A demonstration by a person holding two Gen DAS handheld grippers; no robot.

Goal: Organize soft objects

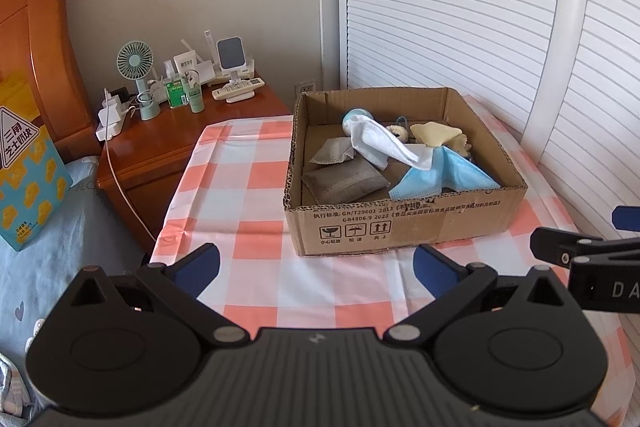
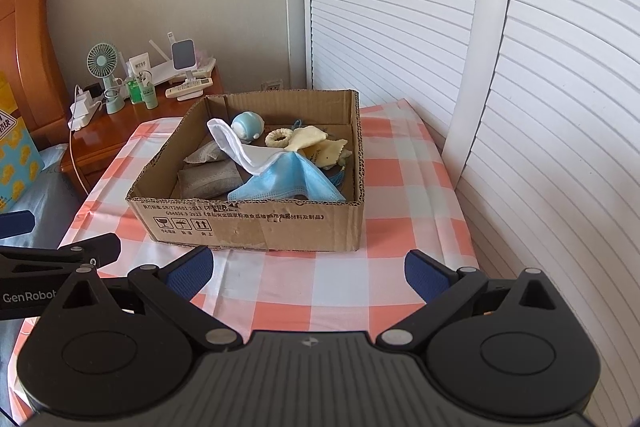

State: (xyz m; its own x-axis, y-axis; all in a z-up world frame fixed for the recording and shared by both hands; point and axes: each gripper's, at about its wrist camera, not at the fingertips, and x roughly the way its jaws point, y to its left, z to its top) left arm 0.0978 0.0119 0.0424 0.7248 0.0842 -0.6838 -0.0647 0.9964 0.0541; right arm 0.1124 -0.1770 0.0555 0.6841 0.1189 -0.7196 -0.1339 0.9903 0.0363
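Both the left gripper [image 1: 316, 263] and right gripper [image 2: 308, 267] hover with fingers spread and empty at lower frame, before the box [image 2: 256, 227] at centre holding mask [image 2: 286, 179], cloth [image 2: 234, 147] and pouches [image 2: 210, 179] on the checked table [image 2: 340, 291].

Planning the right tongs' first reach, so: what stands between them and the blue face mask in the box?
Only the cardboard box's near wall. The face mask lies just behind it, so the open right tongs must go over the rim. Bare checkered cloth lies before the box.
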